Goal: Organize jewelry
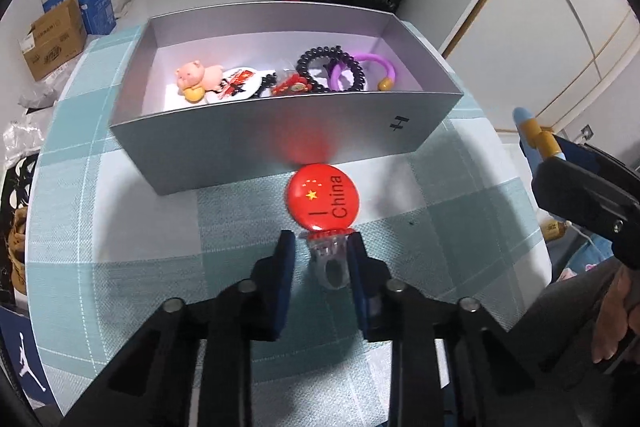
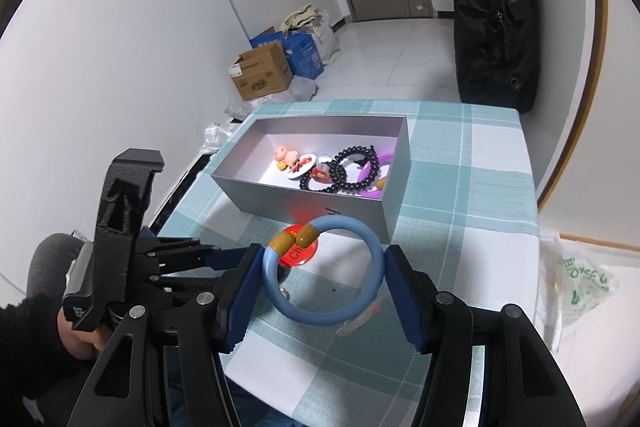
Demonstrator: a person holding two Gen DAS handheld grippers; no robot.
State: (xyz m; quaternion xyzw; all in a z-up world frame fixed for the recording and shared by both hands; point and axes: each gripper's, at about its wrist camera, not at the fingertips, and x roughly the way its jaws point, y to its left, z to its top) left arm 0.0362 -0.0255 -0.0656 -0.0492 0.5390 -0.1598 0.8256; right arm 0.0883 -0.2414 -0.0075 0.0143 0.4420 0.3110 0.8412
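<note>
Left gripper (image 1: pixel 322 247): jaws drawn in close around the clear base of a red badge ring (image 1: pixel 322 199); the blue pads sit at either side of the clear part (image 1: pixel 330 267), and actual pressing contact is hard to make out.
Red badge ring: centre of the left wrist view, on the checked tablecloth (image 1: pixel 140 227), its round red face just in front of the grey box (image 1: pixel 280 147) and reflected as a red glow on the box's front wall.
Right gripper (image 2: pixel 324 275): jaws about half apart, clamped across a blue bangle (image 2: pixel 280 303) with two amber beads at its top.
Blue bangle: lower centre of the right wrist view, held above the cloth; in the left wrist view only a tip shows at the right edge.
Grey box contents: pink pig charm (image 1: pixel 198 77), black bead bracelet (image 1: pixel 320 61), purple bangle (image 1: pixel 372 67), a white-and-red piece and small red bits.
Hidden: the badge is partly covered by the bangle in the right wrist view; the box's near wall cuts off the lower parts of the items inside.
Hand (image 2: pixel 80 339): lower left of the right wrist view, gripping the left tool's handle.
</note>
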